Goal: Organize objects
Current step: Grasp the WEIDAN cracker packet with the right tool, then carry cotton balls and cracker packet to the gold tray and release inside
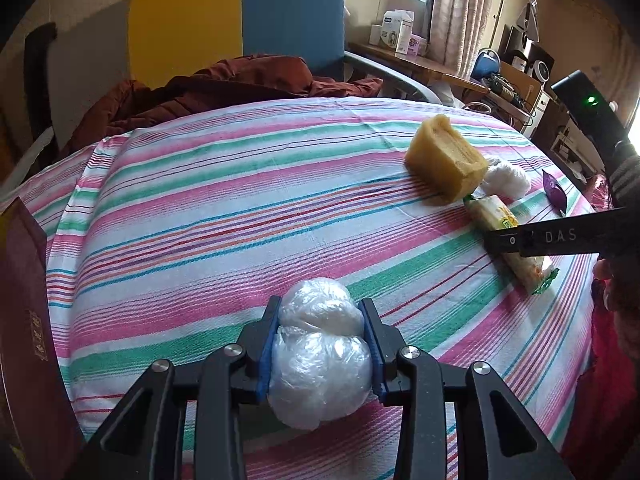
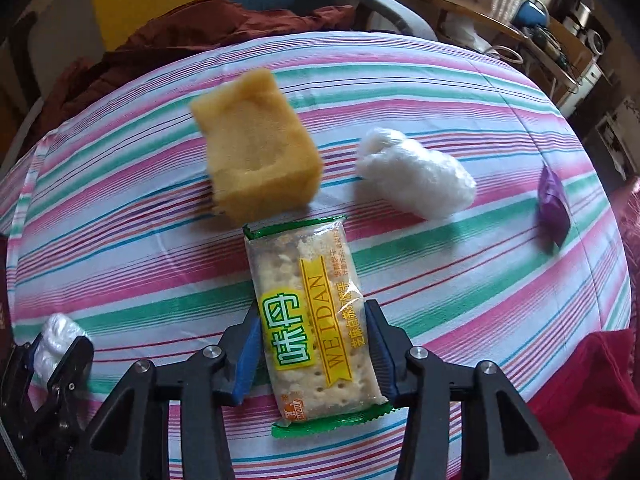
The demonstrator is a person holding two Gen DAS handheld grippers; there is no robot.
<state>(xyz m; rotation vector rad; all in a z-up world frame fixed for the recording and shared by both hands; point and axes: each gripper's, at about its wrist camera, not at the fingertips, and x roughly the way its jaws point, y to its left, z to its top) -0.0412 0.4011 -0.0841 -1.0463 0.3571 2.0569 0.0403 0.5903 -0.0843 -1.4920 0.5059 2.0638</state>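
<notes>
My left gripper [image 1: 320, 312] is shut on a crumpled clear plastic bag [image 1: 320, 356], held low over the striped cloth [image 1: 224, 208]. It also shows in the right wrist view [image 2: 56, 340] at the far left. My right gripper [image 2: 312, 312] has its jaws around a cracker packet [image 2: 312, 320] with green ends that lies on the cloth; the blue pads [image 2: 250, 344] touch its sides. A yellow sponge block [image 2: 256, 152], a white fluffy wad [image 2: 416, 172] and a purple wrapper [image 2: 552, 208] lie beyond it. The left wrist view shows the packet [image 1: 496, 216] and sponge [image 1: 444, 156] at the right.
A dark red book [image 1: 28, 320] stands at the left edge. A brown-red jacket [image 1: 224, 84] lies at the back of the bed before a yellow and blue panel [image 1: 240, 20]. A cluttered desk [image 1: 440, 64] stands at the back right. Red fabric [image 2: 592, 384] lies at the right.
</notes>
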